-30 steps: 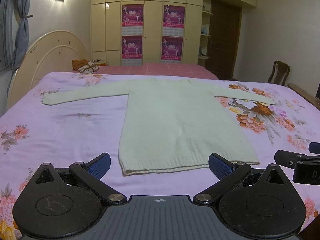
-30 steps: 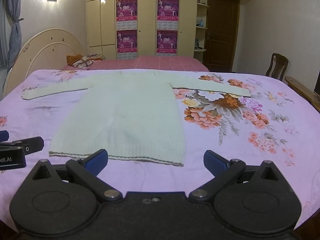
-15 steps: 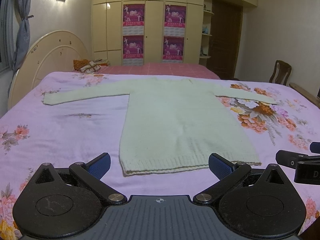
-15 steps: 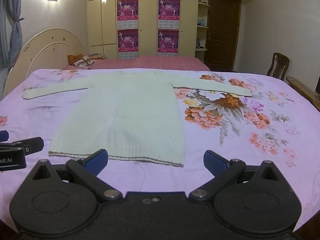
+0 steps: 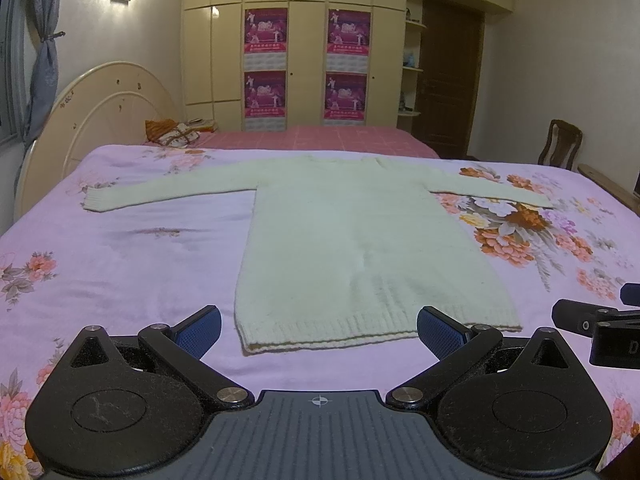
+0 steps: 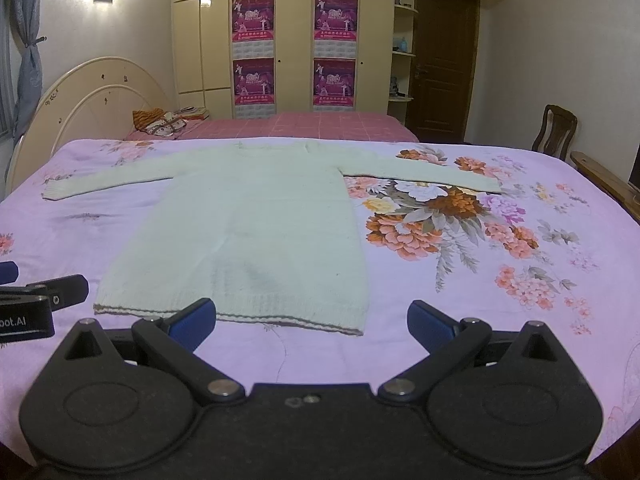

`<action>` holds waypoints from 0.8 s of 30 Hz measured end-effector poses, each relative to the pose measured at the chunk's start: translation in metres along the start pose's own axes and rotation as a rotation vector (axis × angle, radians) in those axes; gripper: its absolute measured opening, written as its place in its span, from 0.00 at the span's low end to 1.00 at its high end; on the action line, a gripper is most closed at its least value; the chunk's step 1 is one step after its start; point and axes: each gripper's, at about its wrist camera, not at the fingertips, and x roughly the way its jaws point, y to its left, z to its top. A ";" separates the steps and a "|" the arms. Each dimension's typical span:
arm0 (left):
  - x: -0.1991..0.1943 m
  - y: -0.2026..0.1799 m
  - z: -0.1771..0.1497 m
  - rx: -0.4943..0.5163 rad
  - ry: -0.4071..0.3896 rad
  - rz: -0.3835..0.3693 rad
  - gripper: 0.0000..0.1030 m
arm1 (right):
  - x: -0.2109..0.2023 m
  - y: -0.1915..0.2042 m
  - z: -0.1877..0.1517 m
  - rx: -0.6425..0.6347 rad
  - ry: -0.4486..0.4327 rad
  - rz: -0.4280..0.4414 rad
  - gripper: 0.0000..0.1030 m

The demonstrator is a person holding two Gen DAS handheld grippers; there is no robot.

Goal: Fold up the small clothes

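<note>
Now | pale-green knit sweater [image 5: 360, 240] flat, sleeves spread, ribbed hem nearest | left gripper [image 5: 319, 330], right gripper [image 6: 310, 320] spread wide, empty

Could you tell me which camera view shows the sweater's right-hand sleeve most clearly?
The right wrist view: the sleeve lies fully visible across the floral sheet. The left wrist view shows it too, further off to the side.

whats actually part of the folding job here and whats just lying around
Part of the job:
sweater, spread flat
bed sheet under it
left gripper, open
right gripper, open

Just lying about:
cushion on the far bed
chair
wardrobe posters
</note>
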 end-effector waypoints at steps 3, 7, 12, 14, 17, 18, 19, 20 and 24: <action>0.002 0.000 0.000 -0.002 0.001 0.001 1.00 | 0.000 0.000 0.000 0.001 0.000 -0.001 0.99; 0.003 -0.001 0.000 -0.003 0.003 0.003 1.00 | 0.000 0.000 0.000 0.000 0.002 -0.001 0.99; 0.004 0.000 -0.002 -0.001 0.004 0.001 1.00 | 0.000 0.000 0.000 0.003 0.004 -0.001 0.99; 0.004 0.001 -0.002 -0.001 0.004 0.001 1.00 | 0.001 0.000 -0.002 0.006 0.005 0.001 0.99; 0.004 0.000 -0.002 0.000 0.004 0.003 1.00 | 0.002 0.000 -0.002 0.008 0.007 0.003 0.99; 0.004 0.000 -0.002 0.000 0.004 0.003 1.00 | 0.002 0.001 -0.002 0.007 0.007 0.003 0.99; 0.004 0.000 -0.003 -0.001 0.005 0.003 1.00 | 0.002 0.000 -0.002 0.008 0.007 0.003 0.99; 0.004 0.000 -0.003 -0.001 0.006 0.003 1.00 | 0.002 0.001 -0.002 0.008 0.007 0.004 0.99; 0.005 0.001 -0.003 -0.001 0.006 0.001 1.00 | 0.002 0.001 -0.001 0.008 0.007 0.004 0.99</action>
